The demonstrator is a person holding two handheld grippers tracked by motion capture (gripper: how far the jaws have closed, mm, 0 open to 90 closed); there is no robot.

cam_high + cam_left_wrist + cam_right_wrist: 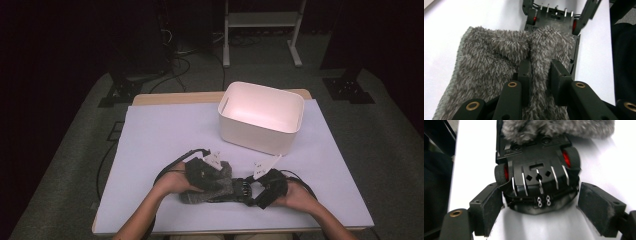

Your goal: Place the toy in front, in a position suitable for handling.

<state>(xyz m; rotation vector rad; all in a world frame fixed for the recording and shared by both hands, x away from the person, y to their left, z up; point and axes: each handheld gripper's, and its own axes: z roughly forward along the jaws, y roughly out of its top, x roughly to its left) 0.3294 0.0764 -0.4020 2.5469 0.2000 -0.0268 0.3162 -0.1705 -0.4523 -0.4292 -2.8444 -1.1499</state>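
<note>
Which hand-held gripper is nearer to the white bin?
Right. The right hand-held gripper sits below the white bin, by the toy car. The left hand-held gripper, pinching the grey cloth, is farther left.

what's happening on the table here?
A person works two handheld grippers over a black toy car partly draped by a fuzzy grey cloth. The left gripper pinches a fold of the cloth; the right gripper stands open around the car's exposed end. A white bin stands behind them.
</note>
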